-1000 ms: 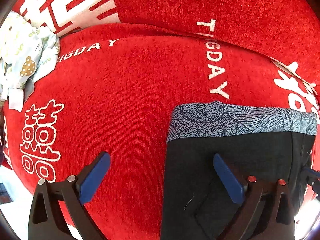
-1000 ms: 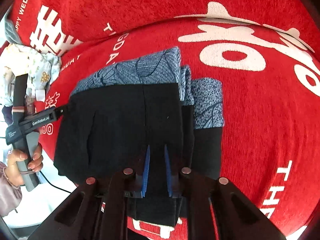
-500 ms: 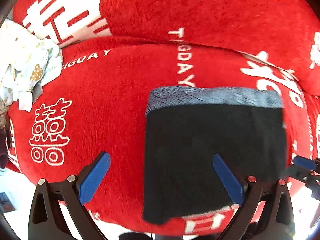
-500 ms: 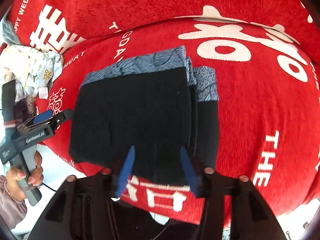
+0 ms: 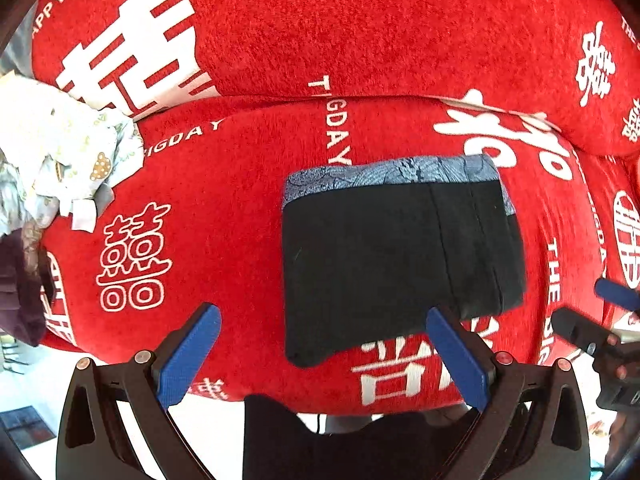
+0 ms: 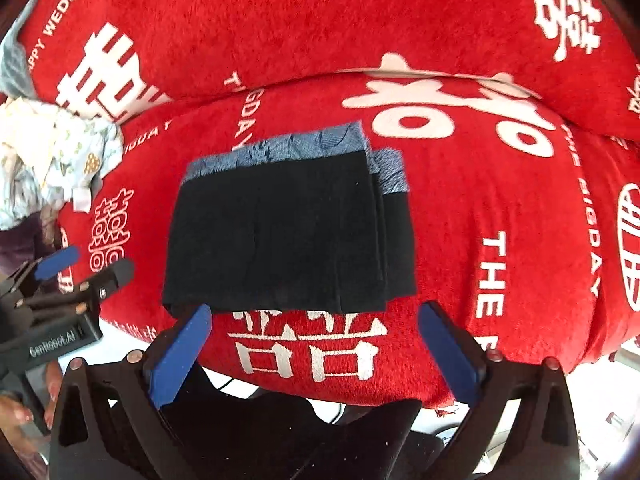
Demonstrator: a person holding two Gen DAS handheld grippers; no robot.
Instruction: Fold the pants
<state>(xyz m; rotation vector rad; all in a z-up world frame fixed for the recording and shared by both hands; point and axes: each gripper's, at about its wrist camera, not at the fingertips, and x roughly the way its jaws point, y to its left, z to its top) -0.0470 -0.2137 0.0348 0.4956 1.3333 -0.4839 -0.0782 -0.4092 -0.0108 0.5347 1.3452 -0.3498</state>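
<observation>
Pants, folded to a black rectangle with blue patterned waistband at the far edge, lie flat on the red cushion. My left tongs gape wide, empty, hanging just short of the near edge. My right tongs likewise spread apart, empty, near edge just beyond their tips. Pale clothes heaped far left.

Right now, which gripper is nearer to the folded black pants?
Roughly level, perhaps the right. The right gripper is open just off the near edge of the folded black pants. The left gripper is open at their near left corner. Neither touches them.
</observation>
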